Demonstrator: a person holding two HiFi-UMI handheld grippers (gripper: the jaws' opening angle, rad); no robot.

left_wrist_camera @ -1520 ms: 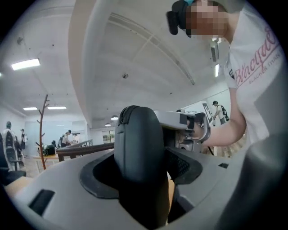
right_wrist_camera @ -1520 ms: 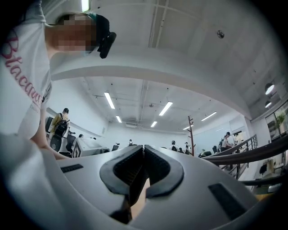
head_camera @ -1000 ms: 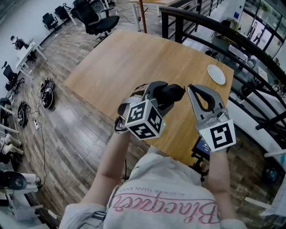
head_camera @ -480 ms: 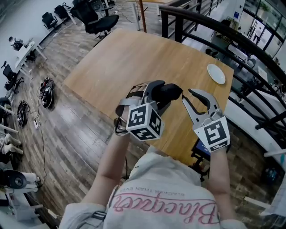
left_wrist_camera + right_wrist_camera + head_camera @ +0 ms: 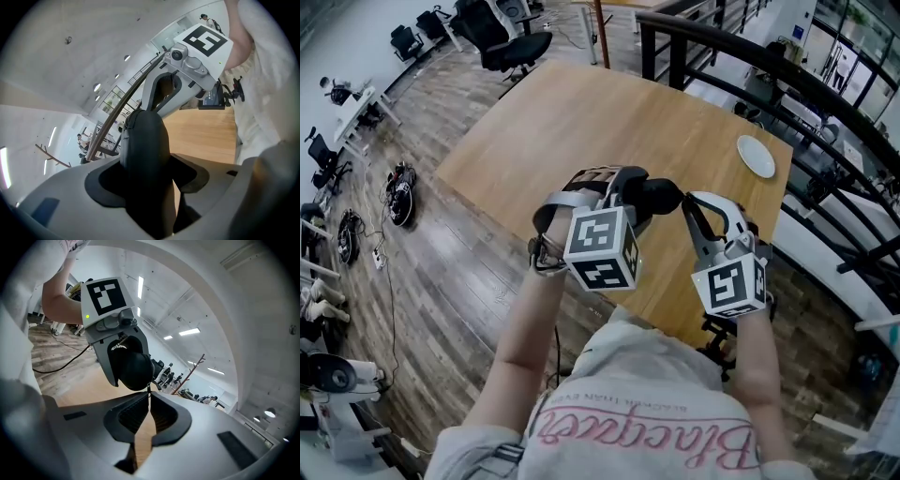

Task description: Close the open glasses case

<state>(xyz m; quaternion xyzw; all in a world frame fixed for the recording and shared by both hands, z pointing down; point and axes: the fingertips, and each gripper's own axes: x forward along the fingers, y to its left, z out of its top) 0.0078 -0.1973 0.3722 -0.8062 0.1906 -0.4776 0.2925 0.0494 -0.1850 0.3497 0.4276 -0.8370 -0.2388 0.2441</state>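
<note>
A black zip-up glasses case (image 5: 656,195) is clamped in my left gripper (image 5: 624,187), held in the air above the near side of the wooden table (image 5: 581,122). In the left gripper view the case (image 5: 145,150) fills the gap between the jaws. My right gripper (image 5: 686,204) meets the case's right end. Its jaws have just been closing. In the right gripper view their tips (image 5: 149,398) pinch the small zipper pull (image 5: 148,390) that hangs from the case (image 5: 133,369). From here I cannot see whether the case's zip seam is open or closed.
A white plate (image 5: 756,156) lies near the table's far right corner. A black railing (image 5: 722,56) runs behind and to the right of the table. Office chairs (image 5: 502,37) and cables stand on the wooden floor to the left.
My right gripper has come down and in towards the case's end; its jaws opened, then narrowed at the case's tip. My left gripper has rolled a little with the case still in it.
</note>
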